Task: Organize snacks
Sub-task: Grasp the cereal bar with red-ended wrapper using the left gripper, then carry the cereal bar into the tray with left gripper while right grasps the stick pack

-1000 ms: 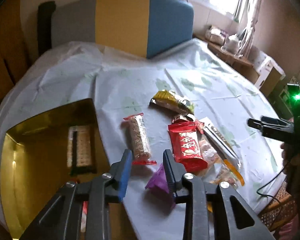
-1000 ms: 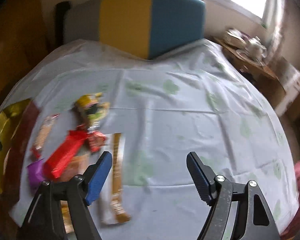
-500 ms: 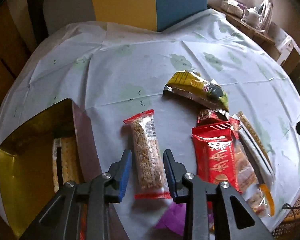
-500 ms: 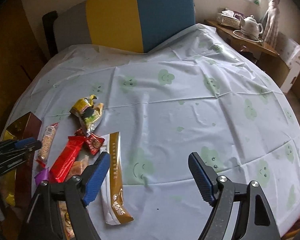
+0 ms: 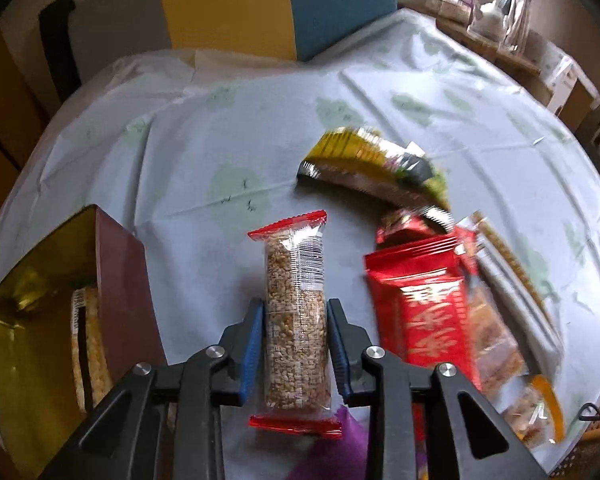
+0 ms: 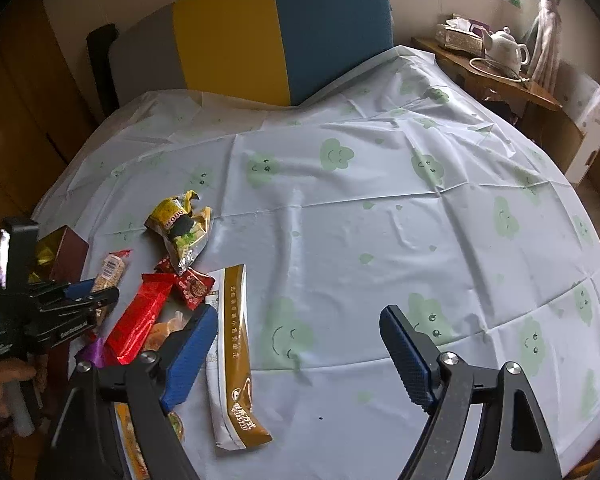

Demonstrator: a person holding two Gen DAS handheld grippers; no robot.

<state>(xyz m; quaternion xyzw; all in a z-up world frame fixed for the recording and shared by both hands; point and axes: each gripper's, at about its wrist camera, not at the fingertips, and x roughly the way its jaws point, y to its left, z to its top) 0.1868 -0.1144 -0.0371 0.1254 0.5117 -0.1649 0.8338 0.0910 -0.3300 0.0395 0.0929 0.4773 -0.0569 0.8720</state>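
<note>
A clear grain bar with red ends [image 5: 296, 312] lies on the tablecloth between the fingers of my left gripper [image 5: 296, 320]; both pads touch its sides. It also shows in the right wrist view [image 6: 110, 274], where the left gripper [image 6: 94, 296] is around it. To its right lie a red packet [image 5: 424, 312], a yellow crumpled bag [image 5: 374, 168] and a long brown-and-white sachet [image 6: 234, 344]. A gold-lined box [image 5: 116, 292] at the left holds a cracker pack [image 5: 86, 344]. My right gripper [image 6: 296, 344] is open and empty above the cloth.
The round table [image 6: 380, 208] has a pale cloth with green cloud faces. A purple wrapper [image 5: 340, 444] lies under the left gripper. A grey, yellow and blue chair back [image 6: 260, 36] stands behind. A side table with a teapot [image 6: 506, 46] is at the right.
My left gripper moved forward and down and closed around the grain bar. The right gripper stayed open and shifted only slightly.
</note>
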